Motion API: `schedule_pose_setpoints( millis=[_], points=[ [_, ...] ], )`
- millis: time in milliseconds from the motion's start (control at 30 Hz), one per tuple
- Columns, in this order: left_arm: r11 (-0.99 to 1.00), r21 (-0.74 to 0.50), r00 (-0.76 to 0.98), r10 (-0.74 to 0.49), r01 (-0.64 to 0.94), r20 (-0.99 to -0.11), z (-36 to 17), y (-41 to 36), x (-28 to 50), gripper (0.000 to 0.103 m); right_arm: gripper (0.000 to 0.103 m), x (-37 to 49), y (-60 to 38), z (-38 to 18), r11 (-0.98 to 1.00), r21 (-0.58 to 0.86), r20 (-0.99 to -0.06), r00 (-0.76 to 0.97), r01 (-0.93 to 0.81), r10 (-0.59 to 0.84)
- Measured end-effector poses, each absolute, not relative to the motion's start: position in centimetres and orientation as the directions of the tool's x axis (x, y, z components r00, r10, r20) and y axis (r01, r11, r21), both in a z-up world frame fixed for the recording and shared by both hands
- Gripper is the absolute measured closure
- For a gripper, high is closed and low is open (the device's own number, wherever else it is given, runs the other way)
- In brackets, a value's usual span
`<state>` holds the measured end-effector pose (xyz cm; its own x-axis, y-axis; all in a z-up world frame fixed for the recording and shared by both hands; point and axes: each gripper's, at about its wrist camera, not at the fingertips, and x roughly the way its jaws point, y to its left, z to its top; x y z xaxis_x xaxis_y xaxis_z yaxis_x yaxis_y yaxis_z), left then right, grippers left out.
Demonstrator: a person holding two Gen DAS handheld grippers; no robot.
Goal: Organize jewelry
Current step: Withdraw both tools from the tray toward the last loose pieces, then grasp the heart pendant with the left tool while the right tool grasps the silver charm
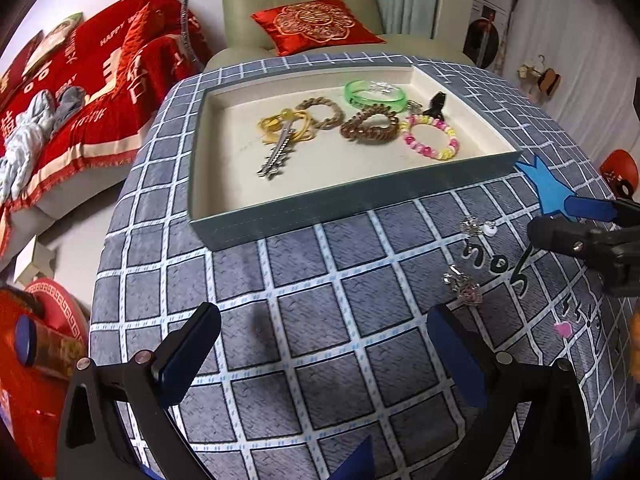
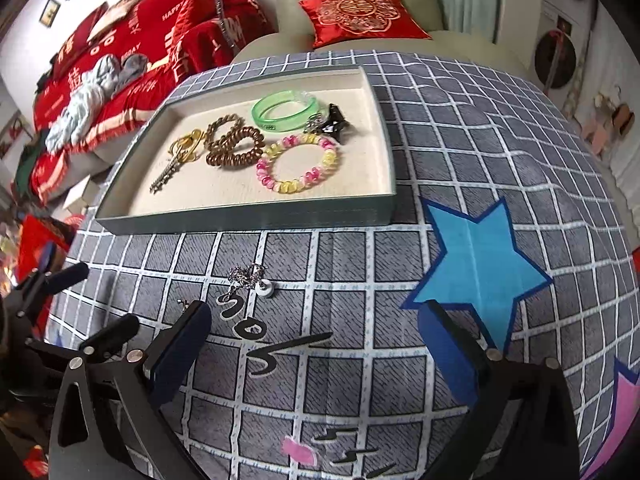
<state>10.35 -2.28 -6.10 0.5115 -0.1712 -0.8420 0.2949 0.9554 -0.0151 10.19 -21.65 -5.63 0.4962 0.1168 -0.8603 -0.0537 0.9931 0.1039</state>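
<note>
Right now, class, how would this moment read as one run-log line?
left tool: open, empty | right tool: open, empty | tray: bracelets inside | earrings: on cloth, outside tray

Black angular gripper frames, silver screws, dark blue padded fingers [image 1: 188, 354]

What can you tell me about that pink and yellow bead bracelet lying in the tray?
The bead bracelet is a closed ring of glossy, rounded beads, pink ones alternating with pale yellow, glassy or plastic by the look. It lies flat on the cream lining of the tray, toward its front right part. A brown coiled band sits close at its left, perhaps touching. Neither tool is near it.
</note>
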Motion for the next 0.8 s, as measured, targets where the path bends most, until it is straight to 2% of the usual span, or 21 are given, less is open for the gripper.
schedule_pose_setpoints(
  millis=[167,433,533,600,633,733,800],
  points=[
    [0.958,-0.016,0.51,-0.167,0.288,-0.843,-6.3,-2.1,10.2,0.0,0.025,11.1,-20.2,-6.8,0.99,0.097,-0.872,0.47,-0.102,0.134],
    [0.958,-0.02,0.496,-0.166,0.287,-0.852,-6.8,-2.0,9.7,0.0,0.037,11.7,-17.7,-7.7,0.984,0.006,-0.874,0.477,-0.176,0.091],
    [0.956,-0.023,0.491,-0.17,0.291,-0.855,-6.9,-2.3,9.7,0.0,0.051,11.6,-17.2,-7.6,0.981,-0.007,-0.87,0.485,-0.195,0.09],
    [0.954,-0.024,0.487,-0.175,0.3,-0.856,-7.0,-2.6,9.6,0.0,0.067,11.5,-17.0,-7.4,0.979,-0.011,-0.869,0.487,-0.201,0.09],
    [0.952,-0.024,0.485,-0.177,0.305,-0.857,-7.0,-2.8,9.6,0.0,0.07,11.5,-17.0,-7.4,0.979,-0.008,-0.869,0.485,-0.205,0.095],
    [0.947,-0.026,0.48,-0.186,0.321,-0.857,-7.1,-3.4,9.5,0.0,0.09,11.3,-16.8,-7.3,0.978,-0.003,-0.869,0.485,-0.208,0.1],
    [0.944,-0.03,0.476,-0.192,0.328,-0.858,-7.1,-3.8,9.4,0.0,0.09,11.3,-16.9,-7.3,0.979,0.003,-0.868,0.486,-0.203,0.103]
  ],
)
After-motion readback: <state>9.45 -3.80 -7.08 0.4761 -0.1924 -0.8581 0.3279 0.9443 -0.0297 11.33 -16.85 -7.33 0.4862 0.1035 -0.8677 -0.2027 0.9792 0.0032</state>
